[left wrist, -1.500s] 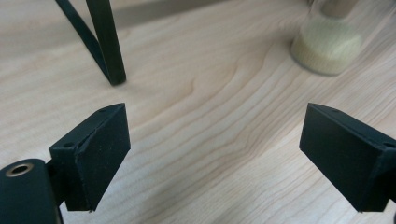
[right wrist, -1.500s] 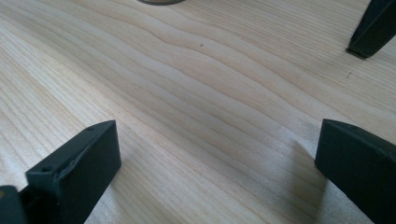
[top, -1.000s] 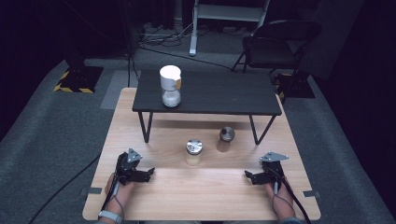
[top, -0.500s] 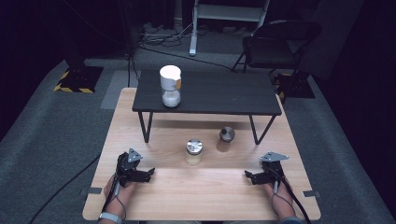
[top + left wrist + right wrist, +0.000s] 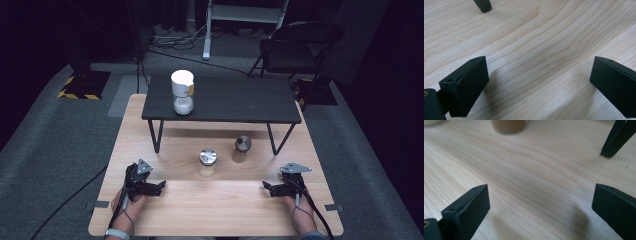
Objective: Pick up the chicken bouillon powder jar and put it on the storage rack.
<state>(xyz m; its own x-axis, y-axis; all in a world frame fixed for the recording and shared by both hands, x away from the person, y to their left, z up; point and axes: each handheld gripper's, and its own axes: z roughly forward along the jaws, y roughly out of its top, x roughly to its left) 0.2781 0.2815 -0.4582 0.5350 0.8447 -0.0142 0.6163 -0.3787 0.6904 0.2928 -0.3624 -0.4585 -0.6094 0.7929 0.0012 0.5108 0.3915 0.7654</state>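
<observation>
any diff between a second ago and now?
Hardly any. The left tool has just been opening its jaws a little further, with nothing between them. The right tool rests open, unmoved. The two shakers on the wooden table and the white jar on the black shelf stayed put.

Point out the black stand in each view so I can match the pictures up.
High view: the black stand sits at the far middle of the wooden table, on thin legs.
Left gripper view: the foot of one leg at the top edge, left of centre.
Right gripper view: one leg at the upper right, with a brown jar to its left.
Shared landmark: the pale wood grain of the table.
</observation>
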